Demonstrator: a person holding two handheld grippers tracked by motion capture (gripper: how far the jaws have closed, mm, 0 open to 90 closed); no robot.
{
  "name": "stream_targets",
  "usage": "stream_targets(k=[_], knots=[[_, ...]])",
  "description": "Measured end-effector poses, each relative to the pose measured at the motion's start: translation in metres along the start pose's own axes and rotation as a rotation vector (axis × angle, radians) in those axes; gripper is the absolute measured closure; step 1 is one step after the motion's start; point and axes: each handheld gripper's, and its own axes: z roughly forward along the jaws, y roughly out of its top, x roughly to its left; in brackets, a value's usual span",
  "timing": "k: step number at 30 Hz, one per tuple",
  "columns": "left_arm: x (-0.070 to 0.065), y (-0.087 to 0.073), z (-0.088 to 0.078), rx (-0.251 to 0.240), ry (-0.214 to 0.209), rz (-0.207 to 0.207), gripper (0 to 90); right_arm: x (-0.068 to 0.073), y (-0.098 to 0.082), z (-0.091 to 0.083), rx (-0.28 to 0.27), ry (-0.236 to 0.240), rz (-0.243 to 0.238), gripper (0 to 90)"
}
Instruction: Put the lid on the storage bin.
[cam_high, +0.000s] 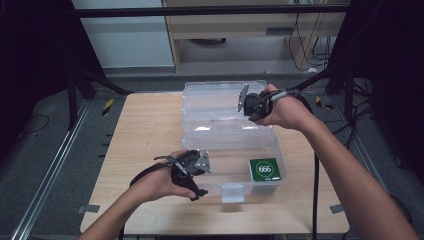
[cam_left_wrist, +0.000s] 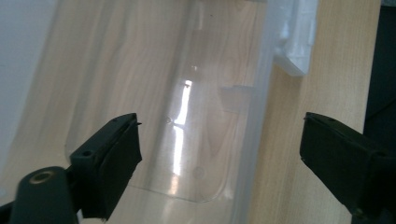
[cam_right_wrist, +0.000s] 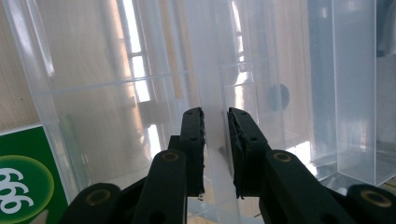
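Observation:
A clear plastic box (cam_high: 196, 142) stands on the wooden table with its lid (cam_high: 215, 97) swung back behind it. A green card marked 666 (cam_high: 265, 170) lies in the box's right front corner and shows as a green card (cam_right_wrist: 18, 182) at the lower left of the right gripper view. My left gripper (cam_high: 202, 177) is at the box's front left; its jaws stand wide apart (cam_left_wrist: 219, 144), one inside the box and one outside, astride the front wall (cam_left_wrist: 254, 140) without touching it. My right gripper (cam_high: 254, 114) is at the lid's right side, with its pads (cam_right_wrist: 215, 123) closed on a clear lid wall (cam_right_wrist: 215, 84).
A white latch (cam_high: 232, 192) hangs on the box's front wall; this latch (cam_left_wrist: 294, 42) is also at the top right of the left gripper view. Bare table (cam_high: 145, 125) lies left of the box. Metal frame rails and cables run beside the table.

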Motion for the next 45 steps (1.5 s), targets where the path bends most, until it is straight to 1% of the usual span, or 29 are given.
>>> stream_targets(k=[2, 3, 4, 5, 6, 7, 8, 9, 10, 11, 12, 13, 14, 15, 18, 19, 21, 23, 25, 28, 32, 36, 38, 41, 42, 43, 45], knots=[[-0.001, 0.0, 0.003, 0.02, -0.007, 0.004, 19.9, 0.0, 0.0, 0.0, 0.001, 0.003, -0.002, 77.3], [-0.001, 0.0, 0.003, 0.02, -0.007, 0.004, 24.4, 0.0, 0.0, 0.0, 0.001, 0.003, -0.002, 77.3], [-0.002, 0.001, 0.007, 0.038, -0.017, 0.005, 28.2, 0.0, 0.0, 0.0, -0.001, 0.004, -0.004, 77.5], [-0.002, 0.001, 0.008, 0.05, -0.021, 0.016, 30.4, -0.001, 0.0, 0.0, -0.001, 0.005, -0.007, 77.5], [-0.002, 0.001, 0.008, 0.05, -0.021, 0.016, 34.8, -0.001, 0.0, 0.0, -0.001, 0.005, -0.007, 77.5], [-0.003, 0.001, 0.009, 0.052, -0.026, 0.013, 34.8, -0.001, 0.0, 0.0, 0.0, 0.006, -0.009, 77.6], [-0.002, 0.002, 0.01, 0.058, -0.025, 0.011, 41.6, -0.001, 0.0, 0.0, -0.001, 0.005, -0.008, 77.5], [-0.002, 0.003, 0.01, 0.064, -0.028, 0.009, 41.6, -0.001, 0.0, 0.0, -0.001, 0.005, -0.008, 77.5], [-0.001, 0.003, 0.011, 0.077, -0.042, 0.01, 46.9, -0.001, 0.0, 0.0, 0.0, 0.004, -0.009, 77.4], [-0.001, 0.003, 0.011, 0.077, -0.042, 0.01, 48.4, -0.001, 0.0, 0.0, 0.0, 0.004, -0.009, 77.4], [-0.001, 0.003, 0.012, 0.083, -0.054, 0.012, 48.4, -0.001, 0.001, 0.001, 0.0, 0.003, -0.009, 77.4], [-0.001, 0.003, 0.013, 0.092, -0.056, 0.016, 53.0, -0.001, 0.001, 0.0, 0.007, 0.004, -0.007, 77.3], [-0.001, 0.004, 0.014, 0.097, -0.06, 0.019, 53.0, -0.001, 0.001, 0.0, 0.007, 0.004, -0.007, 77.3], [-0.001, 0.004, 0.016, 0.106, -0.067, 0.022, 55.0, 0.0, 0.001, 0.0, 0.008, 0.004, -0.006, 77.3], [-0.001, 0.005, 0.02, 0.129, -0.077, 0.033, 65.4, 0.0, 0.002, 0.0, 0.012, 0.004, -0.01, 77.5], [-0.001, 0.005, 0.022, 0.128, -0.076, 0.037, 68.7, 0.0, 0.002, 0.0, 0.01, 0.001, -0.011, 77.6], [0.0, 0.005, 0.022, 0.132, -0.074, 0.033, 76.3, 0.0, 0.002, 0.001, 0.009, -0.001, -0.018, 77.8], [0.001, 0.004, 0.022, 0.127, -0.087, 0.026, 78.5, 0.0, 0.002, 0.001, 0.008, 0.0, -0.022, 78.1], [0.0, 0.004, 0.022, 0.121, -0.089, 0.022, 81.0, 0.0, 0.002, 0.001, 0.009, 0.0, -0.024, 78.3], [-0.001, 0.004, 0.022, 0.116, -0.077, 0.02, 82.2, 0.0, 0.004, 0.001, 0.014, 0.001, -0.041, 78.9], [0.001, 0.003, 0.022, 0.111, -0.052, 0.006, 82.1, 0.0, 0.007, 0.003, 0.028, -0.012, -0.059, 80.0], [0.004, 0.003, 0.022, 0.1, -0.03, -0.012, 81.8, -0.003, 0.008, 0.004, 0.042, -0.013, -0.065, 81.1], [0.005, 0.002, 0.023, 0.095, -0.023, -0.022, 81.6, -0.005, 0.008, 0.003, 0.032, -0.002, -0.054, 82.7], [0.006, 0.001, 0.023, 0.079, -0.025, -0.04, 81.3, -0.007, 0.007, 0.0, 0.008, 0.04, -0.032, 85.2], [0.006, 0.001, 0.023, 0.08, -0.024, -0.039, 81.3, -0.007, 0.006, -0.002, 0.002, 0.048, -0.028, 85.7], [0.006, 0.001, 0.023, 0.081, -0.024, -0.045, 81.2, -0.007, 0.006, -0.003, 0.001, 0.049, -0.033, 86.2], [0.006, 0.002, 0.024, 0.086, -0.021, -0.041, 81.3, -0.005, 0.007, -0.004, -0.011, 0.051, -0.031, 86.6]])
